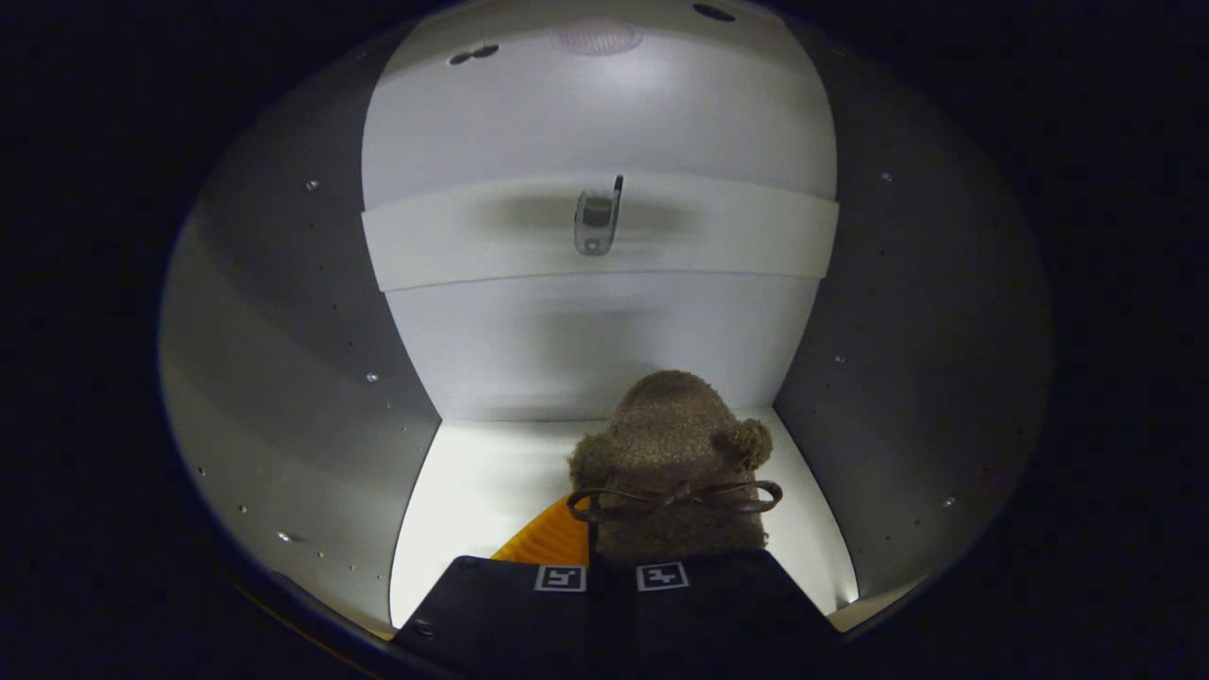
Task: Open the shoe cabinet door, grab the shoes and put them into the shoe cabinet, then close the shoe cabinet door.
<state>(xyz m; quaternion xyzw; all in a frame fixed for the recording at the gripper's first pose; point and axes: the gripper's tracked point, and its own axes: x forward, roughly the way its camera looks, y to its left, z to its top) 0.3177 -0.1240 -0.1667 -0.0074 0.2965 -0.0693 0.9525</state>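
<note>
I am looking into the white shoe cabinet [472, 491], with its floor lit bright below me. A brown fuzzy shoe [672, 425] with a dark bow [675, 497] and an orange sole [553, 538] sticks out just ahead of my fingers, toe toward the back wall. It hangs low over the cabinet floor; I cannot tell whether it touches. My gripper [610, 572] is shut on the shoe's rear edge, its two black fingers nearly together.
A white shelf [737, 241] crosses the cabinet above the shoe, with a small metal fitting [597, 219] at its middle. Grey side walls [302, 378] with rows of peg holes close in on both sides. Bare floor lies left of the shoe.
</note>
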